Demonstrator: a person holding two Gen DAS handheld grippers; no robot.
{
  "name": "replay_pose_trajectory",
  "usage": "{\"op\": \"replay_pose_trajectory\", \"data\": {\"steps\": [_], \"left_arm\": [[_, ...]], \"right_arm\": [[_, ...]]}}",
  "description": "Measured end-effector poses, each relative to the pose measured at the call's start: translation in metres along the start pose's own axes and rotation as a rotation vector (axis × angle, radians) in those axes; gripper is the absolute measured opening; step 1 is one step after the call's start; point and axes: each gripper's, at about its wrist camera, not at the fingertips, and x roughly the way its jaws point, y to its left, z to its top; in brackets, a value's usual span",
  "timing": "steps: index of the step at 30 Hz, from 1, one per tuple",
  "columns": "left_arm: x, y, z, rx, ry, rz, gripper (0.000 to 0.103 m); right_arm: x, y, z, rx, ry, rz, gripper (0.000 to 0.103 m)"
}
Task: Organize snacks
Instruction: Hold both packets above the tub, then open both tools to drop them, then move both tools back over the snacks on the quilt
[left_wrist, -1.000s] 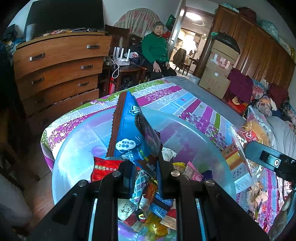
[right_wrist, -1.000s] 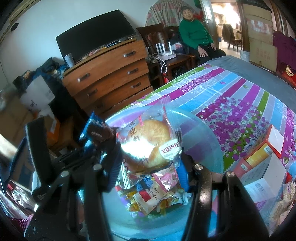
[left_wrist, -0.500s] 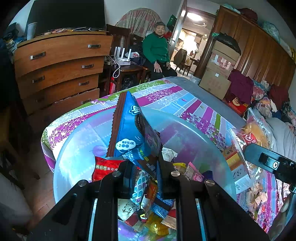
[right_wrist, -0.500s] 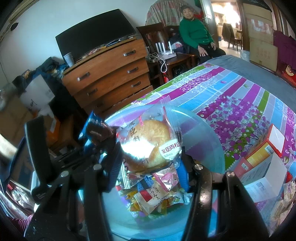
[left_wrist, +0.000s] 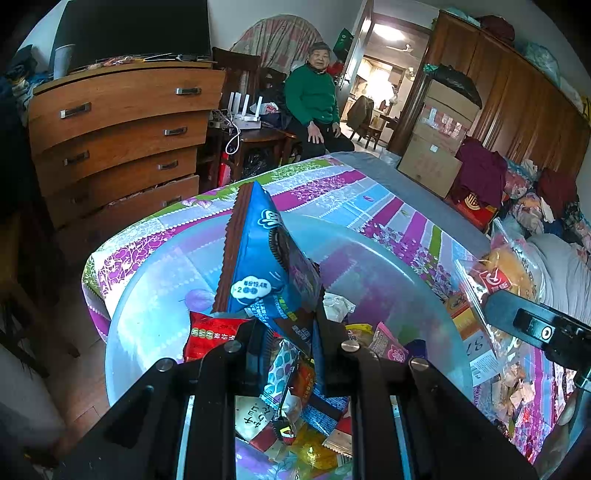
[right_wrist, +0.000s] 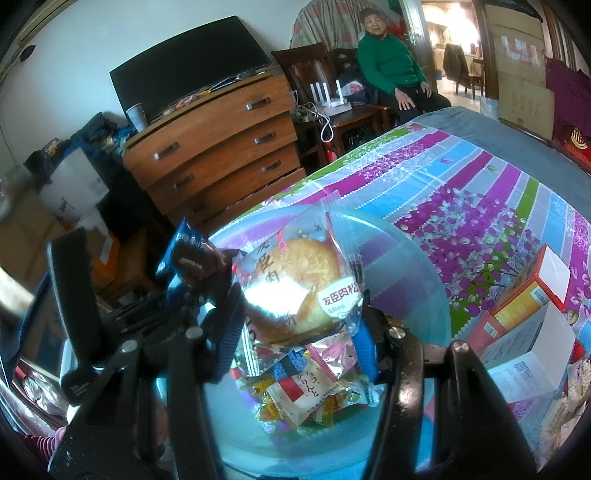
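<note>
Translucent plastic basin (left_wrist: 155, 295), smooth, slightly frosted. Blue cookie packet (left_wrist: 266, 266) glossy film; bun wrapper (right_wrist: 295, 288) clear, shiny plastic. Tablecloth (right_wrist: 461, 192) printed, slick. Dresser (left_wrist: 122, 122) varnished wood, metal handles.

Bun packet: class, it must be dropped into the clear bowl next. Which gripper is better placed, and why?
Right. The right gripper is already shut on the bun packet, directly above the clear bowl and its loose snacks. The left gripper is occupied, shut on the blue biscuit packet.
</note>
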Motion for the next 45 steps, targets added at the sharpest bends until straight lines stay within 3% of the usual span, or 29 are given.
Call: {"op": "replay_pose_trajectory", "data": {"steps": [36,38,40,41,45], "left_arm": [[0.005,0.009,0.001,-0.025,0.013,0.022,0.018],[0.005,0.009,0.002,-0.031,0.016,0.03,0.032],[0.003,0.011,0.001,-0.035,0.009,0.057,0.052],[0.003,0.012,0.001,-0.038,0.006,0.064,0.057],[0.001,0.015,0.001,-0.045,0.001,0.078,0.058]], "right_arm": [[0.006,0.005,0.007,-0.012,0.032,0.006,0.058],[0.006,0.007,0.008,-0.018,0.029,-0.009,0.074],[0.004,0.008,0.008,-0.019,0.021,-0.014,0.081],[0.004,0.008,0.008,-0.019,0.02,-0.012,0.081],[-0.007,0.007,0.005,-0.002,-0.005,0.001,0.081]]}}
